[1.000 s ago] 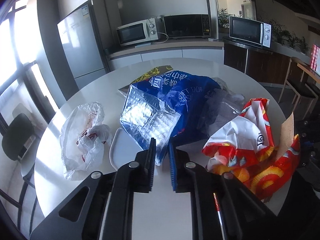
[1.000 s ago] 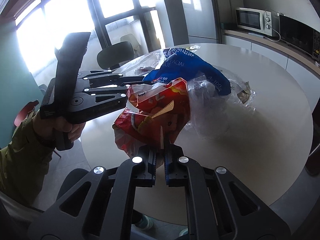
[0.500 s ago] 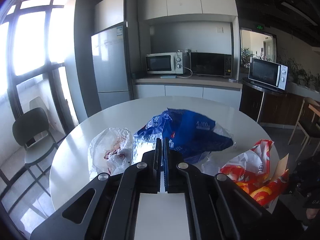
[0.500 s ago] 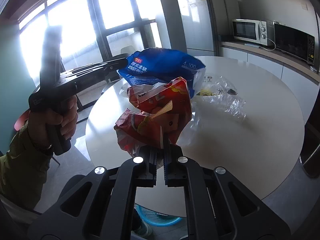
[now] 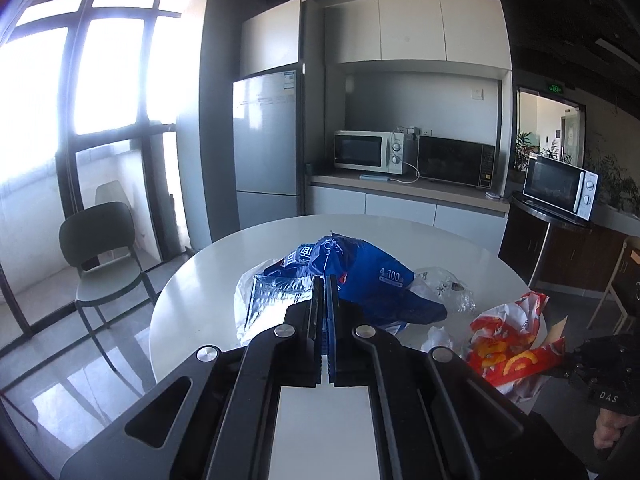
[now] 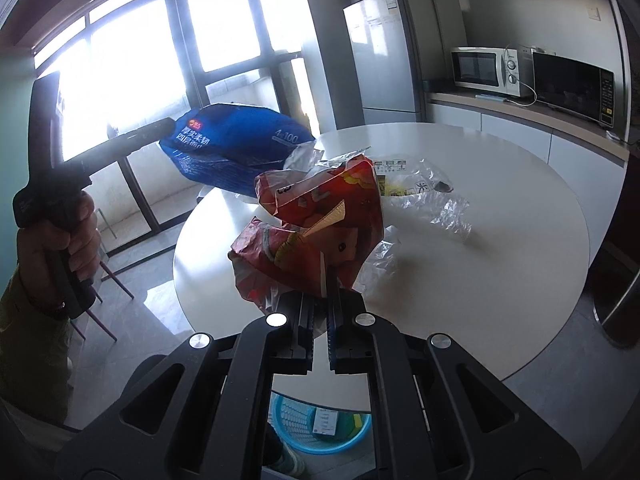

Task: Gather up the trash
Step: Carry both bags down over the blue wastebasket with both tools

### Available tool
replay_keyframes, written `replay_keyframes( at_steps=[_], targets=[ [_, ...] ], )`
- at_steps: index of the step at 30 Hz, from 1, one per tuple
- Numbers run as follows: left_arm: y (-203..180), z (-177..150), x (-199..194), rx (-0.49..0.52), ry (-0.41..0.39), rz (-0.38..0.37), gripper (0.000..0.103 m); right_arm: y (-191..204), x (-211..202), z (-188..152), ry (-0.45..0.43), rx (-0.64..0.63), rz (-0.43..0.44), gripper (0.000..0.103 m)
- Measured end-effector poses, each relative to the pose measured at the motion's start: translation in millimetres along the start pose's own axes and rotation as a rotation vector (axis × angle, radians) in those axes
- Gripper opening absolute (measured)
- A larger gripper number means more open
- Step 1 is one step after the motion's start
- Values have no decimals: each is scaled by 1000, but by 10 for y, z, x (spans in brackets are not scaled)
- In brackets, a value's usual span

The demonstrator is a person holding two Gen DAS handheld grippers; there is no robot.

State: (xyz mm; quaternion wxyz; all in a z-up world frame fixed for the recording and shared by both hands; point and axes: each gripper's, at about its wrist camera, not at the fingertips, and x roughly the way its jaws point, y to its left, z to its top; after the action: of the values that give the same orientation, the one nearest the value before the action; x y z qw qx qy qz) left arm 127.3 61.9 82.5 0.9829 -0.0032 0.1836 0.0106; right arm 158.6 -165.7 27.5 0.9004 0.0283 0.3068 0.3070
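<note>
My left gripper point(image 5: 324, 280) is shut on a blue snack bag point(image 5: 372, 280) with a silver inside and holds it in the air above the round white table point(image 5: 208, 272). The bag also shows in the right wrist view point(image 6: 236, 140), hanging from the left gripper point(image 6: 160, 128). My right gripper point(image 6: 320, 300) is shut on a crumpled red and orange snack bag point(image 6: 320, 220), held up off the table near its front edge; it shows in the left wrist view point(image 5: 508, 344) at the right.
A clear plastic wrapper point(image 6: 424, 196) lies on the table. A blue basket point(image 6: 320, 424) with some trash stands on the floor below the table's near edge. A dark chair point(image 5: 100, 264) stands left of the table. A counter with microwaves point(image 5: 368, 152) runs behind.
My left gripper closed on the blue bag and lifted it off the table. The right gripper rose a little with the red bag. The white plastic bag at left is out of view.
</note>
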Motion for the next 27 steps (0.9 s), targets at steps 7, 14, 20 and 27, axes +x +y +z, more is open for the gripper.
replay_keyframes(
  at_steps=[7, 14, 20, 27],
  targets=[
    [-27, -194, -551, 5, 10, 12, 1, 56, -268, -58, -24, -16, 19, 4],
    [25, -464, -906, -49, 89, 35, 1, 111, -461, -239, -6, -30, 33, 4],
    [94, -746, -1093, -88, 153, 39, 1, 166, -550, -379, 30, -42, 56, 4],
    [58, -1123, -1184, -105, 233, 23, 1, 267, -636, -602, 84, -73, 74, 4]
  ],
)
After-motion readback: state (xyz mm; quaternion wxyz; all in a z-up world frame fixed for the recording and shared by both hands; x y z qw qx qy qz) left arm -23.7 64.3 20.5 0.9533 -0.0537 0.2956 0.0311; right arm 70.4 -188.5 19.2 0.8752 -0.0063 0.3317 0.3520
